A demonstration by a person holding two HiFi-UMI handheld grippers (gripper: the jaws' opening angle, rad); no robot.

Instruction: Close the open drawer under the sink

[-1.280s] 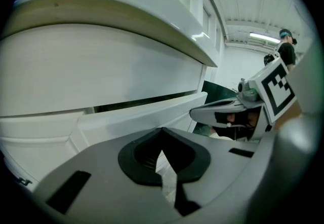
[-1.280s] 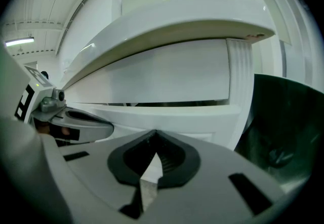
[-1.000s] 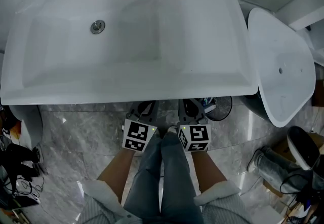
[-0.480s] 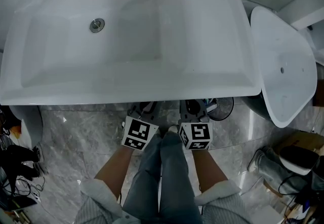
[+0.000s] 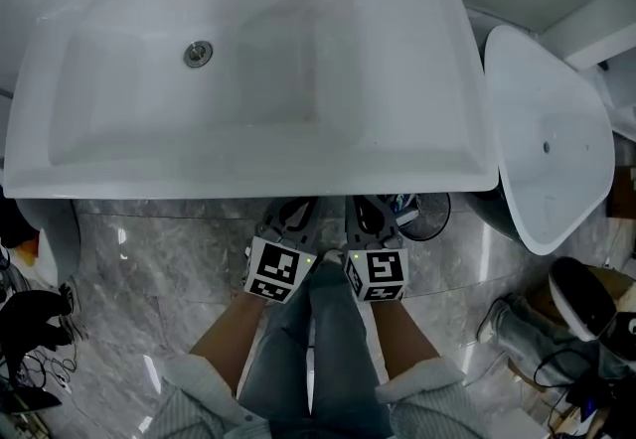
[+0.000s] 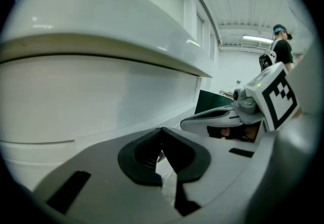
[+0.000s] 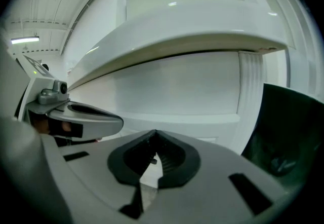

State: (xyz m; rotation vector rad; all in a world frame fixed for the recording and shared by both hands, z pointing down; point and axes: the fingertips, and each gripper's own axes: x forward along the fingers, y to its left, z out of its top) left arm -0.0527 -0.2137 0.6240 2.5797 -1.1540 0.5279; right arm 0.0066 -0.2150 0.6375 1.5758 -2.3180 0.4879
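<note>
Left claw (image 6: 162,137): jaws pressing together at the tips, gripping nothing; pointing at the white drawer front (image 6: 96,99), close to it
Right claw (image 7: 154,148): jaws likewise meeting at the tips, empty; facing that white panel too
Drawer position: lying directly under the front rim of the sink (image 5: 248,174); the basin is hiding it from the head view; cannot tell whether it is pushed fully in
Claw placement: both reaching under the middle of the sink's front edge, side by side, near each other
Person: standing at the sink; legs (image 5: 318,348) showing between the forearms
Floor (image 5: 149,268): grey marble, gleaming
</note>
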